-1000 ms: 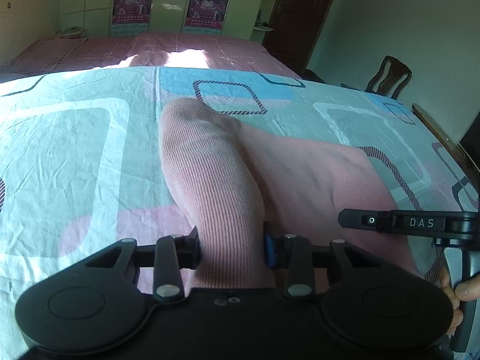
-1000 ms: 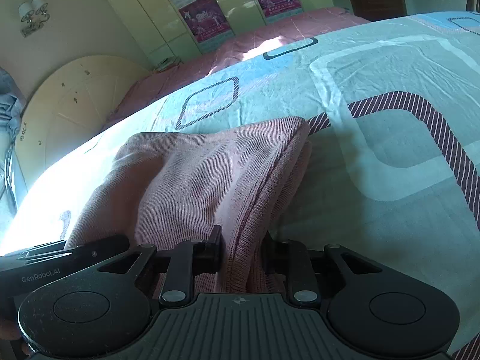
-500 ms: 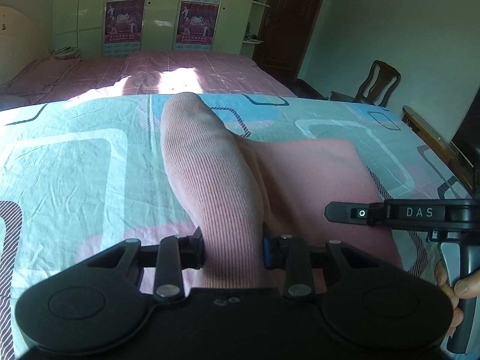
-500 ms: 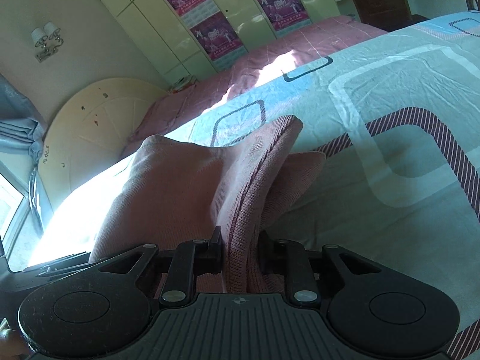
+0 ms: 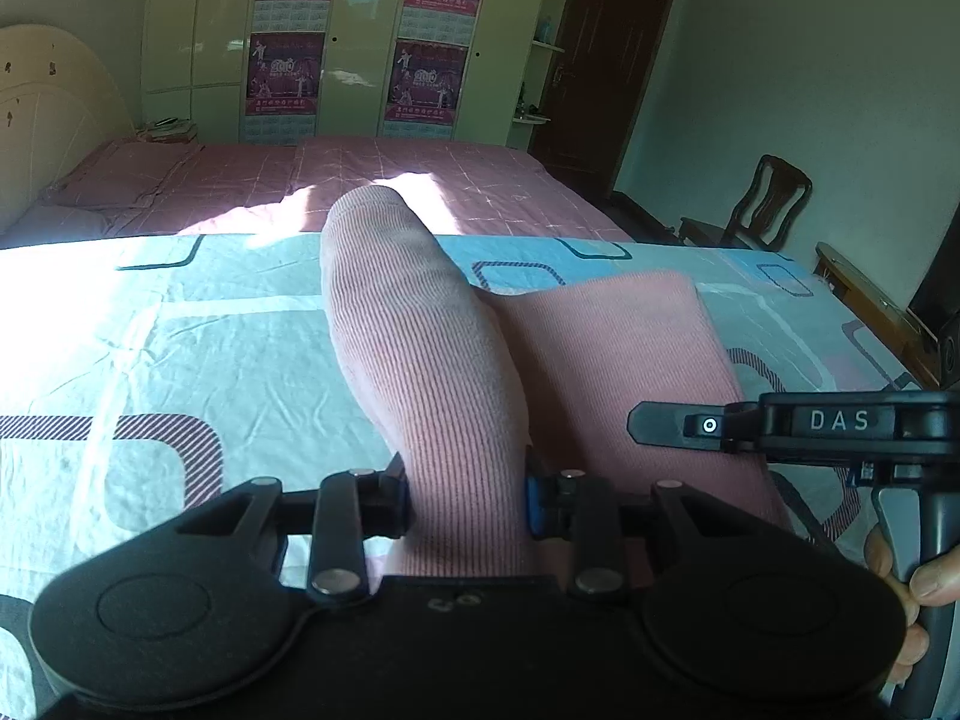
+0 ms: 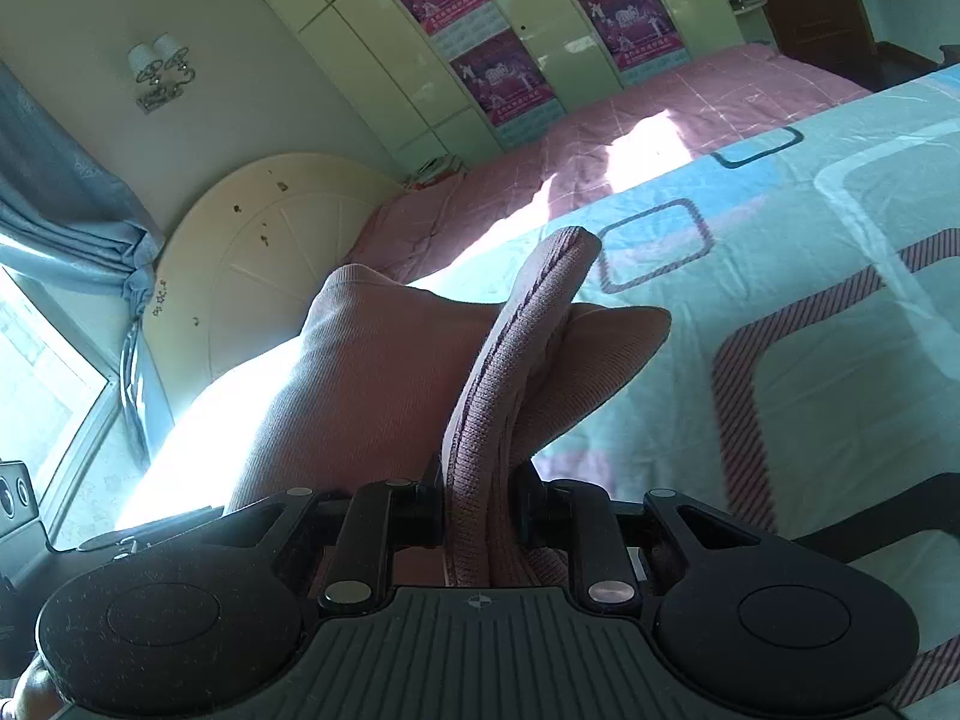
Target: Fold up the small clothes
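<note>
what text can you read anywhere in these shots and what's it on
"DAS": white letters on the black body of the right gripper, seen from the left wrist view.
"2010": seems to read so on the purple posters on the wardrobe doors; blurred, so not certain.
Smaller lines and calendar grids below on the posters: too small and blurred to read.
Small embossed mark on the left gripper body: not legible.

a home bedroom; bed (image 5: 180,324), headboard (image 6: 252,276), wardrobe (image 5: 354,42)
</note>
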